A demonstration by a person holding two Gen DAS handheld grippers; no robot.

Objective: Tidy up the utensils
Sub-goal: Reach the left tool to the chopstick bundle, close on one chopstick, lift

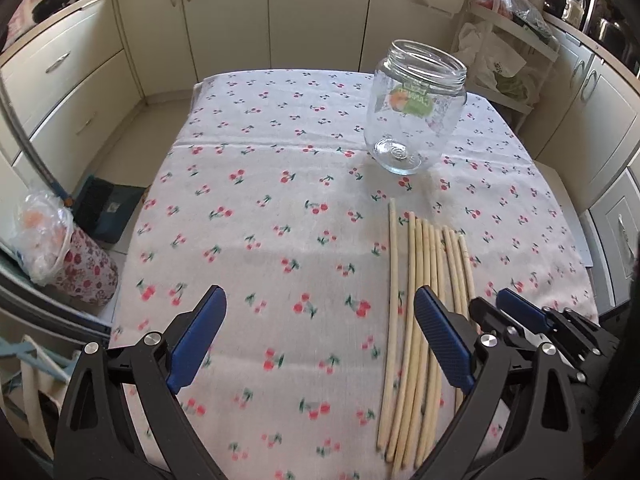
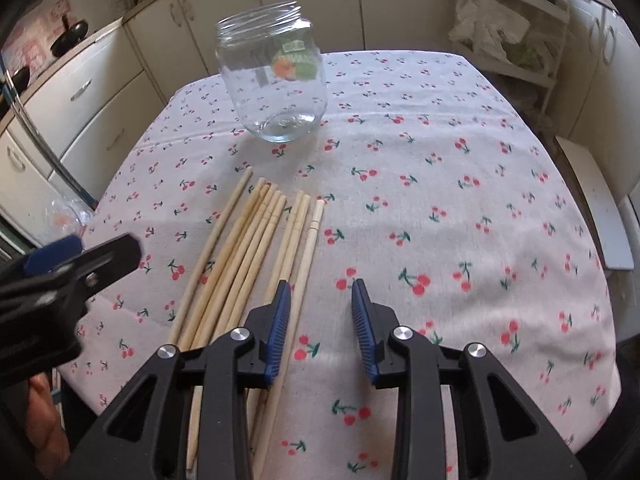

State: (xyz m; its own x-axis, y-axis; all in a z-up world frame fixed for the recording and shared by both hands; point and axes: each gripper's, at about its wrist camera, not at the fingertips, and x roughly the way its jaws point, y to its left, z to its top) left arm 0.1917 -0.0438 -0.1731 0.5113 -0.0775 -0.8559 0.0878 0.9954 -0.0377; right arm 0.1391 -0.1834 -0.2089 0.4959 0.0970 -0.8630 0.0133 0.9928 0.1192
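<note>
Surface: a table under a cherry-print tablecloth (image 1: 280, 184); everything you need lies on it
Jar: one clear glass jar (image 1: 416, 108), upright, mouth open, nothing inside, standing toward the far edge of the table, well apart from your grippers
Chopsticks: a loose row of pale wooden chopsticks (image 1: 420, 300) lying flat and roughly parallel, running from the near edge toward the jar; their far tips stop short of the jar and do not touch it
Left gripper: your left gripper (image 1: 320, 320) has its jaws spread wide, nothing between the pads; its right pad sits over the row of chopsticks, and whether it touches them cannot be told
Right gripper: your right gripper (image 2: 320, 312) has its jaws partly drawn in with a clear gap between the blue pads; only bare cloth shows in that gap, so it holds nothing; its left pad lies just over the outermost chopstick
Done so far: nothing, by the look of it; no chopstick is in the jar and none is lifted
Left to do: judged from the layout, you must gather every chopstick, singly or as a bundle, and stand them in the jar
Other items: cream kitchen cabinets (image 1: 224, 24) around the table; a floral container with a plastic bag (image 1: 60, 256) off the left edge
</note>
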